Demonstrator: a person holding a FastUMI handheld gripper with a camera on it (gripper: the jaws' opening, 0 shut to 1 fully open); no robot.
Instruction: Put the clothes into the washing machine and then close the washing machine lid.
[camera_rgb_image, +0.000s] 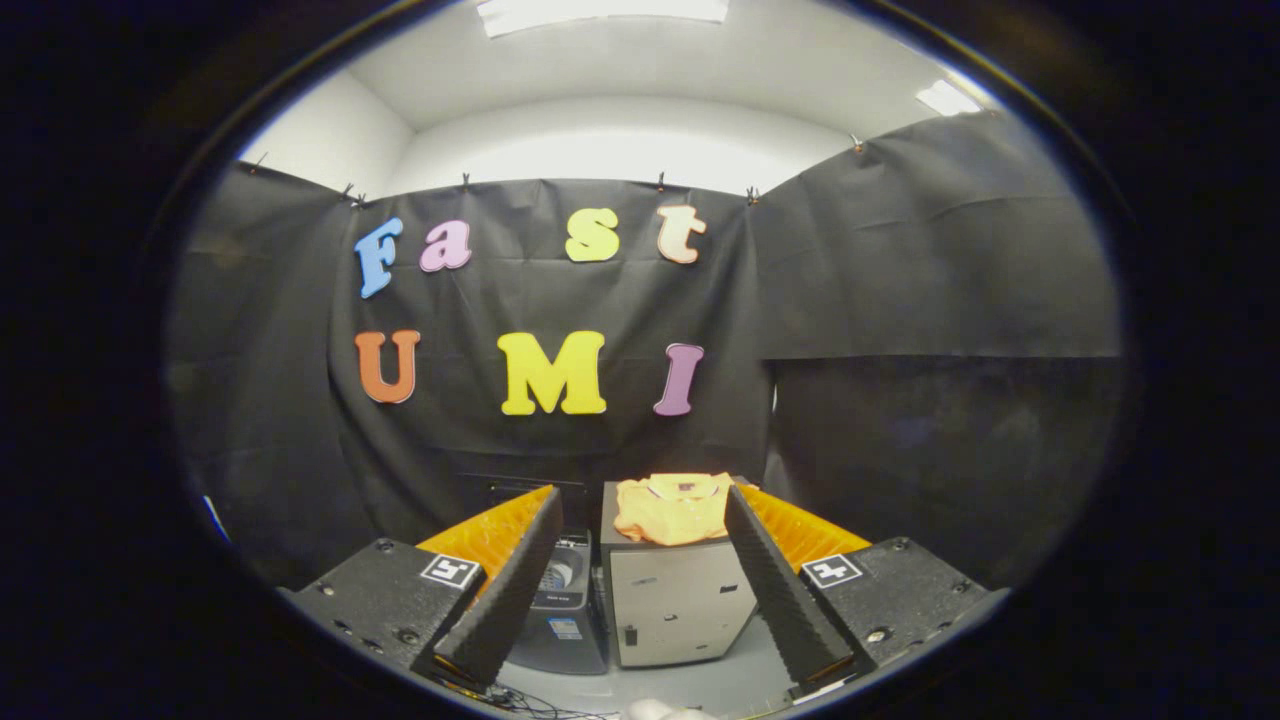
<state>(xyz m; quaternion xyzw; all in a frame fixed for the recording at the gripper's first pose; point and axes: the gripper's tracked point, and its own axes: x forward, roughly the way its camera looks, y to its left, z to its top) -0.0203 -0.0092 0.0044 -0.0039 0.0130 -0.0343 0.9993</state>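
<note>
The claw (640, 585) is held level and well back from the work, its two fingers spread wide apart with nothing between the pads, which suits an approach: an open claw can come down over cloth without first having to part; beyond the fingers, and framed between their tips, stands a pale box-shaped cabinet (680, 600) with a flat top, and on that top lies the yellow-orange garment (672, 507), folded or loosely heaped with its collar towards the back wall; it sits up there, I judge, so that it is raised clear and easy to pinch from above or from the front edge; just beside the cabinet, on the side of the left finger, stands the small dark washing machine (565, 610), partly hidden behind that finger, with a round fitting and a blue label on its front; whether its lid is up or down cannot be told from here; machine and cabinet stand close together, so the carry from one to the other should be short; both rest on a grey floor (740, 680), where a few dark cables (525, 705) trail near the claw; the task looks to be at its start, the garment untouched and the claw some way short of it
</note>
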